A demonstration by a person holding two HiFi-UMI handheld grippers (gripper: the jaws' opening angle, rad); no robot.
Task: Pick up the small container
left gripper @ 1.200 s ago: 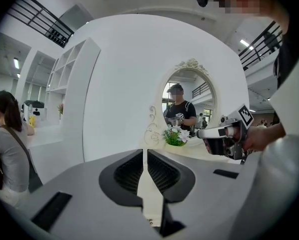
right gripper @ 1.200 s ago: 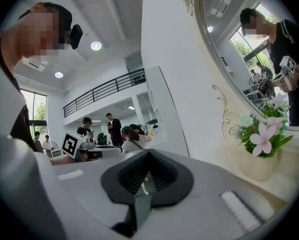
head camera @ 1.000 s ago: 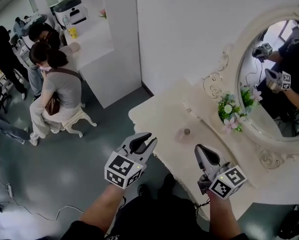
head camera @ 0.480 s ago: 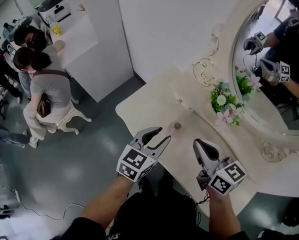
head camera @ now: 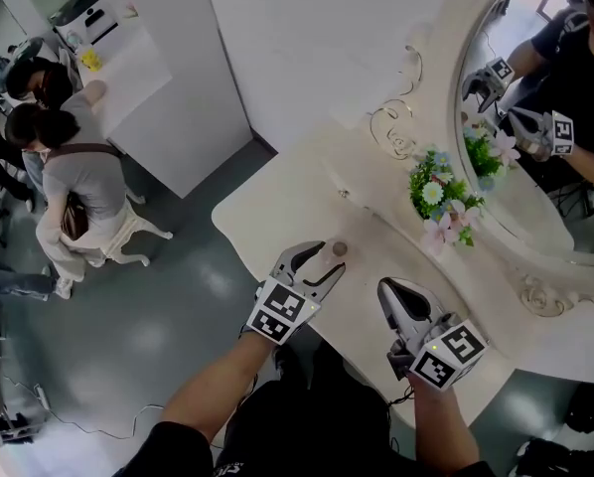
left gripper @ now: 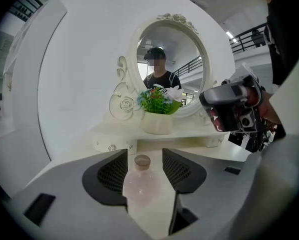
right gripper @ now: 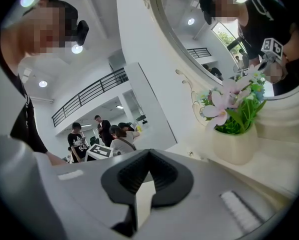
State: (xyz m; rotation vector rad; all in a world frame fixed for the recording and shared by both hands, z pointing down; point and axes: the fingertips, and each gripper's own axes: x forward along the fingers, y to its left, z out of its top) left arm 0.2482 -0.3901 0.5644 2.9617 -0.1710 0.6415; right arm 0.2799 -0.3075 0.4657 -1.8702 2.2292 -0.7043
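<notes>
**Left gripper widening around the small pink container**

Left gripper reaches over the near edge of the cream-white vanity counter, its jaws opening, with the small translucent pink container with a brown cap standing upright between them. In the left gripper view the two ribbed black pads flank the container's neck and shoulders. A sliver of space shows on each side, so nothing is pinched yet. My reading is that the jaws are set wide to straddle the rounded body before squeezing, which puts the pick-up at the approach stage. The container sits on the counter close to its front edge, well apart from everything else there.

Right of it, the right gripper hangs above the counter's edge with its jaws pressed together and nothing between them. It is probably parked there to stay out of the way.

Farther right and back, a cream pot of green leaves and pink and white flowers stands against the oval mirror in its ornate cream frame, clear of the reach path.
</notes>
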